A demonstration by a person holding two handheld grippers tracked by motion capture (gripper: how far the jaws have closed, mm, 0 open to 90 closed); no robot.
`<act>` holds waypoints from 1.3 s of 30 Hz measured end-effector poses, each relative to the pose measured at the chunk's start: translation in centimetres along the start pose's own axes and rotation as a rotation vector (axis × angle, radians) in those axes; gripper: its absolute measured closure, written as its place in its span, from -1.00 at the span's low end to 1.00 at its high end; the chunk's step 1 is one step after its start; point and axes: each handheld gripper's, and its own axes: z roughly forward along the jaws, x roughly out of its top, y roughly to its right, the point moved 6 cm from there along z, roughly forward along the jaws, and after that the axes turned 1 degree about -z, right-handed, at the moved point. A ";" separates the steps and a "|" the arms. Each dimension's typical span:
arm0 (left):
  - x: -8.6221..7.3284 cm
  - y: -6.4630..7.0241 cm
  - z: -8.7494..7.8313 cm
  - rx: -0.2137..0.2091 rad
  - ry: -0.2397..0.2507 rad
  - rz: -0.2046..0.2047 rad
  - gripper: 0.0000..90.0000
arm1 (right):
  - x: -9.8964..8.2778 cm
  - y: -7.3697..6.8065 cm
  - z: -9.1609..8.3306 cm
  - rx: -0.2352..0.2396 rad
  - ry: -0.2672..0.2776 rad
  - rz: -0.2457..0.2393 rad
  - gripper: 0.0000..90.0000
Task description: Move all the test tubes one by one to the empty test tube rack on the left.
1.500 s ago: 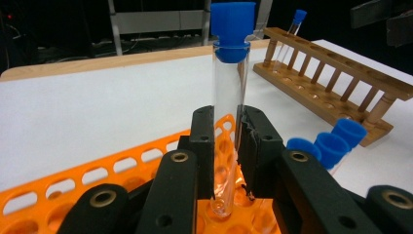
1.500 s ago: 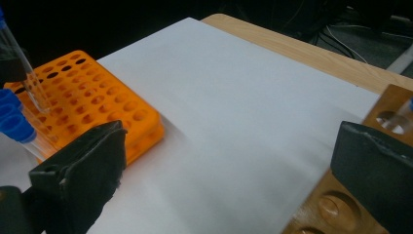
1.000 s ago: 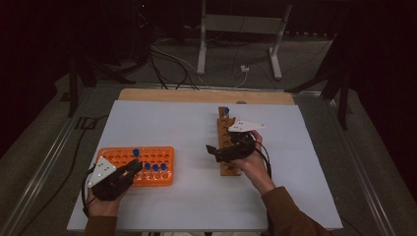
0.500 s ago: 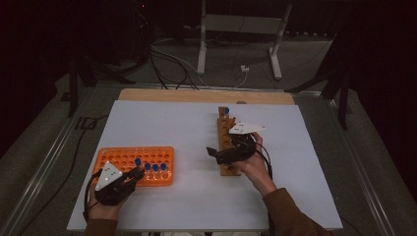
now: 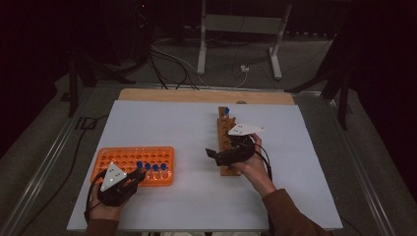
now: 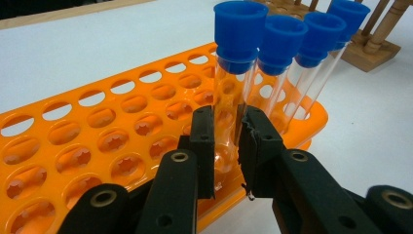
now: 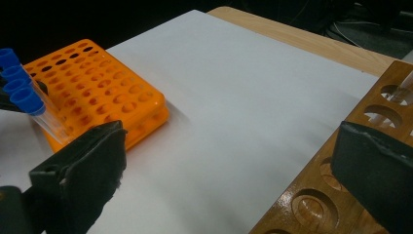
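An orange tube rack [image 5: 128, 157] lies at the table's near left. Four blue-capped clear test tubes stand in a line along its near right edge. My left gripper [image 5: 137, 176] is shut on the leftmost tube [image 6: 229, 97], its pads [image 6: 204, 141] pressing the glass below the cap, with the tube's foot down in the rack [image 6: 97, 131]. The three other tubes [image 6: 302, 53] stand just beyond it. My right gripper [image 5: 215, 156] rests open over the near end of a wooden rack [image 5: 225, 132]; its jaws [image 7: 231, 146] stand wide apart with nothing between them.
The wooden rack [image 7: 311, 195] holds one blue-capped tube [image 5: 226, 111] at its far end. White sheet [image 5: 172, 123] covers the table between the two racks. A wooden strip [image 5: 196, 96] runs along the far edge, with stand legs and cables on the floor beyond.
The left gripper has drawn slightly toward the near edge, and the tube in it has come down from farther back on the orange rack into line with the three others. The right gripper has stayed put.
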 end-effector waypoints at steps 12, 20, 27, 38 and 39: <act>-0.5 0.2 0.4 0.019 -0.054 0.033 0.75 | -0.2 0.0 0.1 0.005 -0.002 0.002 -1.00; -0.6 0.1 0.4 0.010 -0.048 -0.001 0.73 | -0.2 -0.1 0.2 0.004 0.000 0.001 -1.00; -0.4 0.2 0.3 -0.010 -0.035 -0.019 0.51 | -0.2 -0.1 0.5 0.004 -0.002 0.002 -1.00; 0.3 -0.2 -0.9 -0.041 0.038 -0.039 0.09 | 0.1 0.3 0.1 -0.007 0.008 0.004 -1.00; 0.4 -0.3 -1.1 -0.040 0.048 -0.038 0.05 | 0.1 0.3 0.1 -0.009 0.007 0.004 -1.00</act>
